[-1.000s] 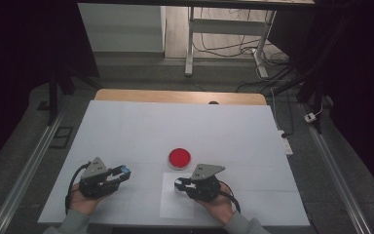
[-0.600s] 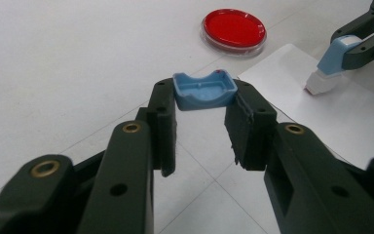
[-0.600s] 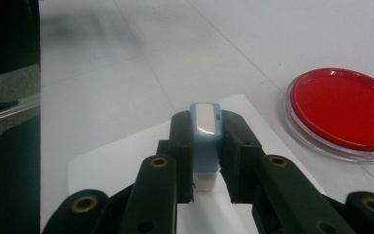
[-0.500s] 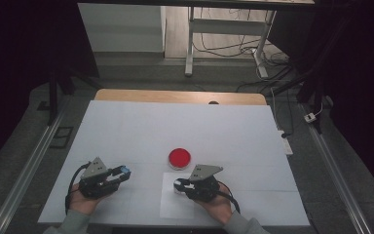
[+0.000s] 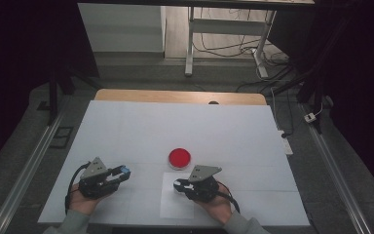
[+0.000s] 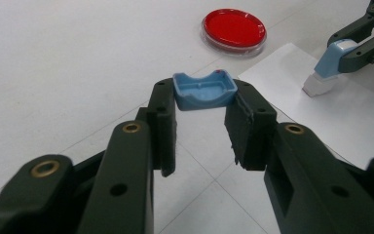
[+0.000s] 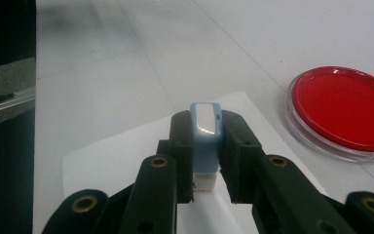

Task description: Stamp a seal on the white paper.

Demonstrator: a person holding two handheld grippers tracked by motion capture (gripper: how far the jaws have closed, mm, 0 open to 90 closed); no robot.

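So the right gripper (image 7: 207, 156) has its jaws pinched tight on a little light-blue stamp (image 7: 205, 134), gripping the narrow body from both sides with the white base pointing down at the sheet of white paper (image 7: 121, 161). In the left gripper view that base looks like it's touching the paper or just barely off it, can't quite tell which. The left gripper (image 6: 202, 122) is clamped on the stamp's blue cap (image 6: 204, 90), held open side up, long axis running straight across between the pads, so the cap is off and parked out to the left. The thing that matters for the next move, I'd say: the red ink pad (image 5: 179, 158), a round dish with a clear rim, sits just beyond the paper's far edge, ahead of the right gripper and slightly toward the middle of the white table (image 5: 126, 126). From the right gripper's own camera it's off to the right of the stamp, near but not touching. The right hand is clearly the closer one, and it's the one with the stamp anyway, so my guess is a short lift and hop forward to the pad or a press straight down on the paper, while the left just waits with the cap for recapping.
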